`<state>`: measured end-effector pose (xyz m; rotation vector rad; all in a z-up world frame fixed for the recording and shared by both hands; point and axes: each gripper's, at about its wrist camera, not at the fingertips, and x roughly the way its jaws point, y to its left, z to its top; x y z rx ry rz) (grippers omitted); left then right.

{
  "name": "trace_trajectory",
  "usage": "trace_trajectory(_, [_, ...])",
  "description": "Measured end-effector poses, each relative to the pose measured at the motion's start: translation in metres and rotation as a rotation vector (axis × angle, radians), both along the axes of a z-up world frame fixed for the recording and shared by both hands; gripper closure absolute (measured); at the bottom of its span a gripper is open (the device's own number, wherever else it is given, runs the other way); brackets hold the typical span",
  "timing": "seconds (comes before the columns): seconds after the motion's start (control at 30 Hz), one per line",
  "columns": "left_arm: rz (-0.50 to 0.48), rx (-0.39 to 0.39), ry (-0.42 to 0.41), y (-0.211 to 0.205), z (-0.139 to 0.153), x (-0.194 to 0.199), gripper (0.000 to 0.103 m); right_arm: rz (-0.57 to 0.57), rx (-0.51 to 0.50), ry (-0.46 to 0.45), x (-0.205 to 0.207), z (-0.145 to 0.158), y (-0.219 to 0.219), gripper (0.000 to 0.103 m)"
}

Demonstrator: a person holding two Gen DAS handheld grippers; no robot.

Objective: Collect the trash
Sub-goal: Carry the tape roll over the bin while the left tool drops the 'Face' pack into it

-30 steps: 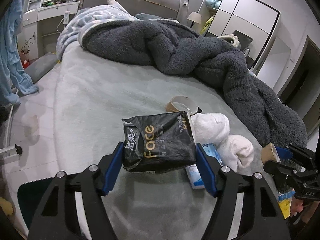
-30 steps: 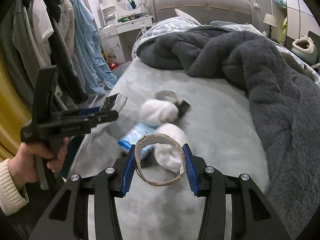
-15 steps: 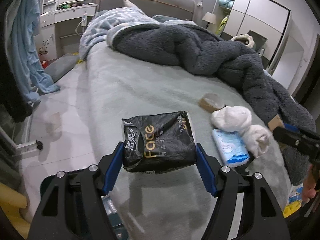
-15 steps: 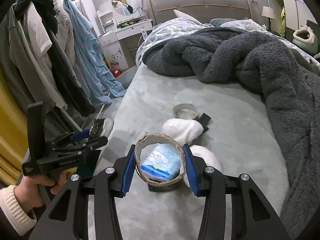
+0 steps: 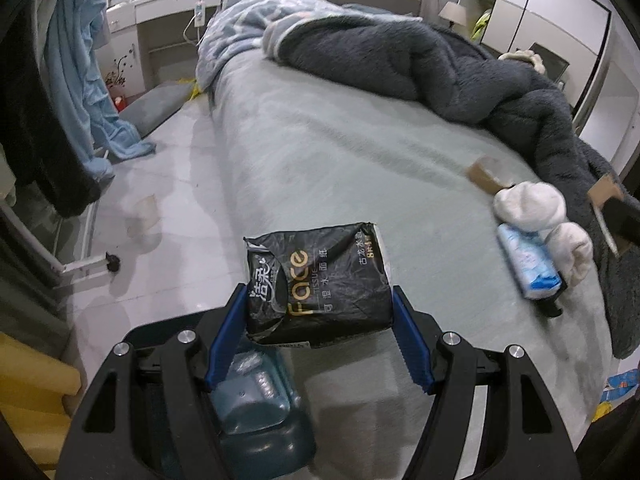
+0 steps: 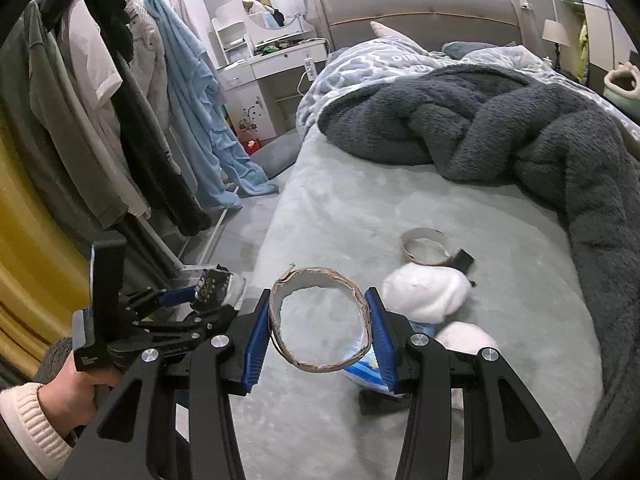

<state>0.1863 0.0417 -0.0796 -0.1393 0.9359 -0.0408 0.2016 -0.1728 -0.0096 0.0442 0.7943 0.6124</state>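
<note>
Transport step: your left gripper (image 5: 318,322) pinches the black tissue pack (image 5: 318,282) above the blue bin (image 5: 256,408); right gripper (image 6: 318,334) clamps the cardboard ring (image 6: 320,320). Next: release into bin.

Home bedroom: large bed (image 6: 400,208) with padded headboard (image 6: 412,12), rumpled dark fleece blanket (image 6: 500,136), patterned duvet (image 6: 360,68). White dressing table (image 6: 276,68) with round mirror (image 6: 272,0) beside it, clothes hanging on a rack (image 6: 100,120), wardrobe (image 5: 540,8) and bedside lamp (image 5: 452,12) on far side.
</note>
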Motion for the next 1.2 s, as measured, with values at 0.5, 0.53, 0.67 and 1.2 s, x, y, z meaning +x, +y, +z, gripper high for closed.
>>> trace_trajectory(0.5, [0.069, 0.005, 0.176, 0.049, -0.034, -0.01, 0.031, 0.093, -0.011, 0.009, 0.003, -0.002, 0.069, 0.057])
trace_trajectory(0.53, [0.078, 0.011, 0.192, 0.055, -0.037, -0.011, 0.031, 0.102, -0.014, 0.01, 0.004, -0.002, 0.075, 0.057])
trace_trajectory(0.67, [0.1, 0.002, 0.237, 0.073, -0.048, -0.016, 0.031, 0.135, -0.022, 0.019, 0.006, -0.007, 0.1, 0.057])
trace_trajectory(1.2, [0.136, -0.074, 0.394, 0.128, -0.078, -0.037, 0.031, 0.266, -0.106, 0.081, 0.009, -0.047, 0.186, 0.057])
